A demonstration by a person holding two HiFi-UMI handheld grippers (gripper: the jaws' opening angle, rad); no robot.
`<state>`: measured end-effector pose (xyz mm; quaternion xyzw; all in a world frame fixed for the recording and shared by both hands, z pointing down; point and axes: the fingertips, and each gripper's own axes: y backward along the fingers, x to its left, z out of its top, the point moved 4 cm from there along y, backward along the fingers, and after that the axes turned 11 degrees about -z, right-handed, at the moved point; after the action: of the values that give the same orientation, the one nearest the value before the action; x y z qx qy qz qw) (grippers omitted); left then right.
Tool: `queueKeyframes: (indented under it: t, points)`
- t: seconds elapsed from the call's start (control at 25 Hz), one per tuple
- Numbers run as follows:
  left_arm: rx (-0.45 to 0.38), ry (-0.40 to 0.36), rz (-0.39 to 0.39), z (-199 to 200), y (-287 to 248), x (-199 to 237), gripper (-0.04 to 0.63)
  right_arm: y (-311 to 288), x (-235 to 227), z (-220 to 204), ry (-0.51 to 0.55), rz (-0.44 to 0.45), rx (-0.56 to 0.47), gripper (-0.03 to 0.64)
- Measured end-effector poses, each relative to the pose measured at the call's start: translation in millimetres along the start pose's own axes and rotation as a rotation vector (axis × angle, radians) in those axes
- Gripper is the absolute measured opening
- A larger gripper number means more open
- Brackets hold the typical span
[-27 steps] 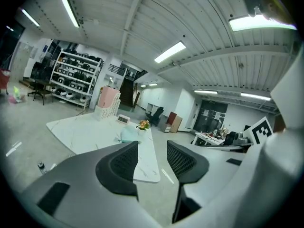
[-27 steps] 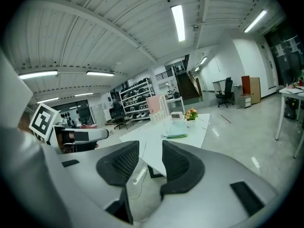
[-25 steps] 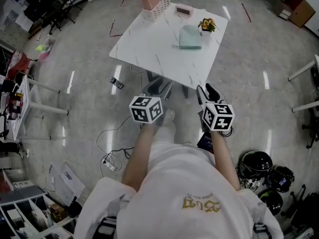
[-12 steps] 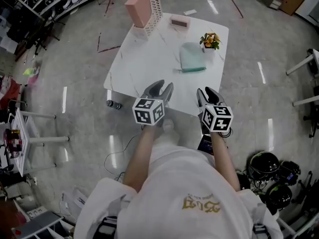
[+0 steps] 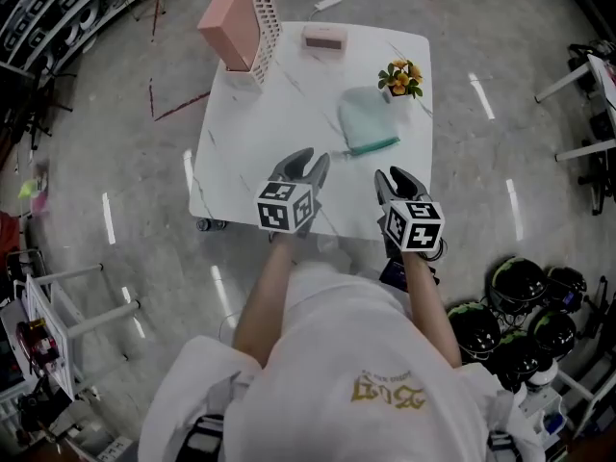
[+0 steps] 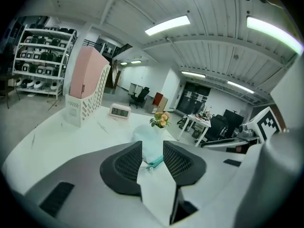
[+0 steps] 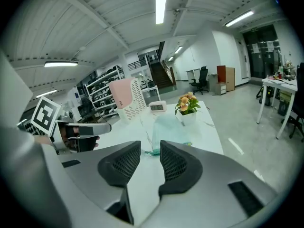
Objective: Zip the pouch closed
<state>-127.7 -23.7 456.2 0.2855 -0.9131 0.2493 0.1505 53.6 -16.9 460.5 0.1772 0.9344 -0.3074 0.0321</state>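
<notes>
In the head view, a white marble-patterned desk [image 5: 252,152] is standing on shiny grey floor with room lying open along its left, near and right edges, while dark helmets [image 5: 518,283] are crowding the floor at lower right. The left tongs [image 5: 309,166] and the right tongs [image 5: 394,182] are hovering side by side over the desk's near edge, and the near half of the top is lying bare. The pale green pouch [image 5: 363,123] is lying flat on the right half, well apart from both tongs and just beside a small pot of orange flowers [image 5: 401,77]. A pink file holder [image 5: 241,22] is standing at the far left corner, its contents not showing, with a small clock [image 5: 323,37] near it. In the left gripper view, the jaws are standing apart, having just been closing, with nothing between them; the pouch's teal zip edge is showing beyond the gap. In the right gripper view, those jaws are likewise parted and empty, having just been closing.
</notes>
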Motion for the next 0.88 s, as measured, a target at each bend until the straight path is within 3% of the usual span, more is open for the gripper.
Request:
queueKeyframes:
  t: [0.52,0.88]
  points:
    - [0.123,0.0,-0.092,-16,-38,37,0.15,-43,6,0,-0.094,-0.035,0.061,0.147]
    - [0.202,-0.005,-0.113,-26,-60,45,0.149,-65,12,-14,-0.082,0.011,0.133,0.144]
